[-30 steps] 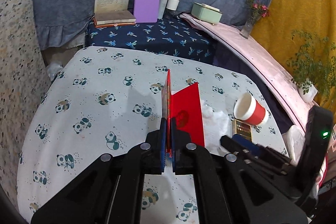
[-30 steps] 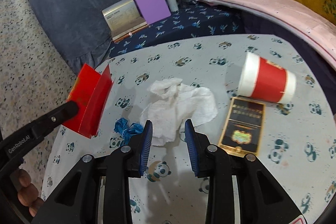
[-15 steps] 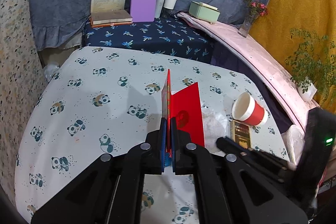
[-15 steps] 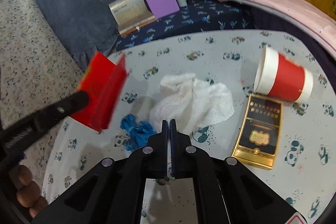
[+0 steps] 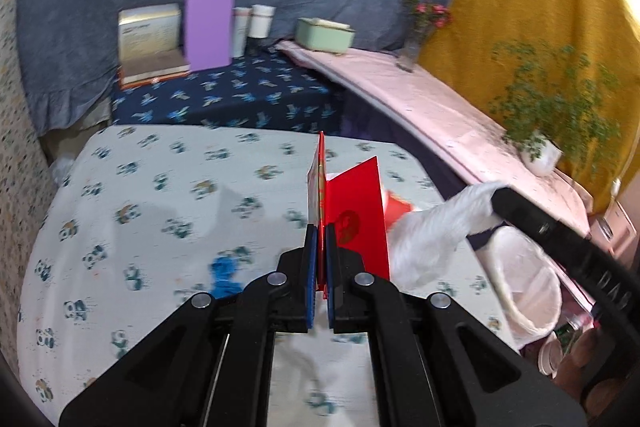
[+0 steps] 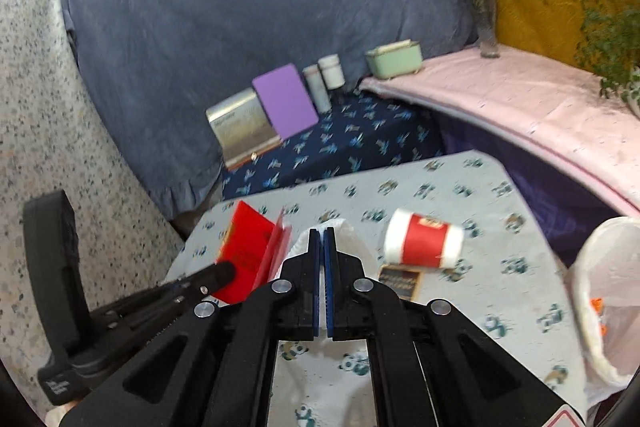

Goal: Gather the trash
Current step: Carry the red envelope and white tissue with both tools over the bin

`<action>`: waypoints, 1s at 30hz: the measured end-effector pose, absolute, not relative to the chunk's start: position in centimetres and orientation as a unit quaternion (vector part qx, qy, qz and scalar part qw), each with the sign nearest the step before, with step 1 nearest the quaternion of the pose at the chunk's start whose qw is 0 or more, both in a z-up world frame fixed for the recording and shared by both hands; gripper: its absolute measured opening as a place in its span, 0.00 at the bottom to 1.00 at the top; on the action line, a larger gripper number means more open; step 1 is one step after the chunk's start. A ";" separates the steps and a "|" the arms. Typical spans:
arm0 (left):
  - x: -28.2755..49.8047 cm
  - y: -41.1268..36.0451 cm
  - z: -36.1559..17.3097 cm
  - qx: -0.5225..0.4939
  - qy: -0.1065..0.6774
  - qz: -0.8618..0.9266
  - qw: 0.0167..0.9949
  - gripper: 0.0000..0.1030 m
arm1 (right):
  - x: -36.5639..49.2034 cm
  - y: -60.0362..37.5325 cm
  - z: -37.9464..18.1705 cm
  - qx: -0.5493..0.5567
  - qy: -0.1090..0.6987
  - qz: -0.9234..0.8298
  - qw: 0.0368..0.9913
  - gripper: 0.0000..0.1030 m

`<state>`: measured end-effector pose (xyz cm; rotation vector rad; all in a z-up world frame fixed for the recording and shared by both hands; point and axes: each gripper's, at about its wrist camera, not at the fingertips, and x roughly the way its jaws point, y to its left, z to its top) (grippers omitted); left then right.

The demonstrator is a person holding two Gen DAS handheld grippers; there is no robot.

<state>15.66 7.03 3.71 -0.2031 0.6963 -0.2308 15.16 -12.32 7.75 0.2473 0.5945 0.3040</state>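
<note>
Now the right gripper (image 6: pixel 323 233), open over the tissue (image 5: pixel 436 227) a second ago, is clenched on it and has lifted it off the table (image 5: pixel 160 179), at right of the left view, near the bin (image 6: pixel 608 291). The left gripper (image 5: pixel 320 231) still grips the red card (image 5: pixel 356 215).

Cup (image 6: pixel 424 242) lies on table (image 6: pixel 516 267), bin (image 6: pixel 608 303) beside.

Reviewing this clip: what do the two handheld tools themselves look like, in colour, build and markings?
Both the left tool and right tool are matte black angular plastic with silver round screws and blue ribbed pads inside the fingers. The left tool's body carries small white lettering, too blurred to read. No cables or sleeves are visible.
</note>
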 end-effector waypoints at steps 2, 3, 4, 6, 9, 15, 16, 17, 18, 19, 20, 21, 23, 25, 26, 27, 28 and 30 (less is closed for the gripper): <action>15.3 5.4 4.1 -0.092 0.337 -0.126 0.928 0.03 | 14.3 -14.2 8.6 0.127 0.279 0.134 0.942 0.03; 15.1 4.6 4.4 -0.090 0.336 -0.133 0.928 0.03 | 13.9 -15.3 9.0 0.129 0.273 0.125 0.945 0.03; 14.9 3.3 4.7 -0.085 0.336 -0.143 0.927 0.03 | 13.4 -16.4 9.3 0.130 0.269 0.113 0.948 0.03; 14.6 1.6 5.0 -0.080 0.334 -0.158 0.926 0.03 | 12.9 -18.4 9.5 0.136 0.264 0.094 0.950 0.03; 14.2 -1.6 5.3 -0.064 0.333 -0.186 0.922 0.03 | 12.0 -21.6 9.4 0.146 0.260 0.063 0.952 0.03; 14.1 -8.1 5.1 -0.047 0.344 -0.241 0.906 0.03 | 10.0 -28.2 8.7 0.160 0.255 -0.001 0.954 0.03; 14.2 -9.4 4.9 -0.041 0.346 -0.248 0.904 0.03 | 9.6 -29.5 8.5 0.165 0.255 -0.012 0.953 0.03; 14.3 -10.6 4.7 -0.035 0.349 -0.255 0.901 0.03 | 9.4 -30.5 8.3 0.168 0.254 -0.021 0.952 0.03; 14.4 -11.7 4.7 -0.031 0.350 -0.263 0.898 0.03 | 9.1 -31.4 8.0 0.172 0.254 -0.030 0.951 0.03; 14.4 -13.0 4.5 -0.027 0.353 -0.271 0.895 0.03 | 8.7 -32.3 7.7 0.176 0.254 -0.038 0.950 0.03; 14.4 -14.2 4.3 -0.022 0.356 -0.279 0.892 0.03 | 8.4 -33.4 7.4 0.179 0.254 -0.048 0.949 0.03; 14.4 -15.2 4.2 -0.018 0.357 -0.286 0.889 0.03 | 8.2 -34.1 7.2 0.183 0.255 -0.056 0.948 0.03; 14.4 -17.8 3.7 -0.010 0.364 -0.304 0.880 0.03 | 7.6 -35.9 6.6 0.189 0.256 -0.072 0.945 0.03; 14.4 -19.8 3.2 -0.002 0.370 -0.319 0.873 0.04 | 7.2 -37.3 6.2 0.192 0.257 -0.087 0.943 0.03; 14.4 -20.9 2.9 0.002 0.373 -0.326 0.869 0.04 | 7.1 -37.9 5.9 0.195 0.258 -0.092 0.942 0.03; 14.3 -21.7 2.6 0.005 0.377 -0.330 0.865 0.04 | 7.0 -38.5 5.6 0.199 0.259 -0.098 0.940 0.03; 14.4 -22.7 2.1 0.008 0.382 -0.337 0.860 0.04 | 7.0 -39.1 5.4 0.201 0.261 -0.102 0.939 0.03; 14.6 -24.1 1.4 0.013 0.391 -0.343 0.854 0.04 | 6.9 -40.1 4.8 0.205 0.265 -0.111 0.936 0.03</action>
